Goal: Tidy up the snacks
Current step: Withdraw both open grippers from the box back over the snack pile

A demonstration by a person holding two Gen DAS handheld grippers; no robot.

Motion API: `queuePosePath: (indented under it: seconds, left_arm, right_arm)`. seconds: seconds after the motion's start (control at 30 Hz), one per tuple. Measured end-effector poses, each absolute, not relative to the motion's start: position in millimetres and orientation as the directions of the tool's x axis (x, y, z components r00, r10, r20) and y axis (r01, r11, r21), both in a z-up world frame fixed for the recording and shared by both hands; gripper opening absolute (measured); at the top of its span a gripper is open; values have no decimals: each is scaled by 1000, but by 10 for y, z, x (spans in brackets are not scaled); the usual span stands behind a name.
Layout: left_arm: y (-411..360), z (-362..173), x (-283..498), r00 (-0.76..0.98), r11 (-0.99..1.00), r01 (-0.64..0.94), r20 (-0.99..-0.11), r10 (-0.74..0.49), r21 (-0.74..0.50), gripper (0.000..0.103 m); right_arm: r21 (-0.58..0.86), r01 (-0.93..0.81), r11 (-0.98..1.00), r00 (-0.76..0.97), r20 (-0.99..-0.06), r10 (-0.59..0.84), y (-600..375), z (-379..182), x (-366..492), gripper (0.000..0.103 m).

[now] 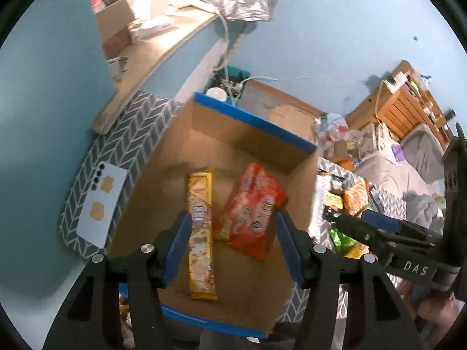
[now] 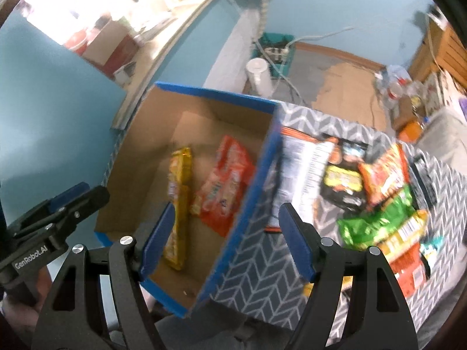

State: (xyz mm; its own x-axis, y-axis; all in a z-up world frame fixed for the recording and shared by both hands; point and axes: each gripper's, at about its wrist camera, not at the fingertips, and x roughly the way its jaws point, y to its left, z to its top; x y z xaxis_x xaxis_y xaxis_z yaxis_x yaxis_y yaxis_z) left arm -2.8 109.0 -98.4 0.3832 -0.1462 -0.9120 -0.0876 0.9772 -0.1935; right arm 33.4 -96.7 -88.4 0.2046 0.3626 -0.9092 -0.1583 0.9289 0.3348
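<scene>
Snack pile [image 2: 382, 204] labels too blurred to read (right wrist view), box [image 1: 256, 122] near rim partly hidden.

Two packets [image 1: 201, 233] in box [image 1: 254, 119], pile [image 2: 379, 204] right.

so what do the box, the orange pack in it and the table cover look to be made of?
Box: looks like plain corrugated cardboard, matte brown inside, rims edged in blue, probably tape.
Orange pack: likely thin plastic film, glossy; it shows creases and highlights.
Table cover: grey with a white chevron print, matte; cloth or vinyl, cannot tell which.
</scene>
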Motion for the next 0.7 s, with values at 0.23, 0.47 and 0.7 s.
queuePosePath:
  seconds: [0.23,0.47,0.7]
  left_arm:
    - [593,-955,0,365,981,45,-911,-192,-188,61]
    - [123,-923,16,356,971,164,-908,-222,-173,61]
    - [-270,-926,20,337,953,256,-909,-247,-164,61]
  right_arm:
    - [330,-41,943,238,-914,330,-1502,-843,184,74]
    - [303,62,951,264,-924,277,-2059,-803,-41,74]
    - [289,164,943,277,-931,237,-2537,-792,-282,74]
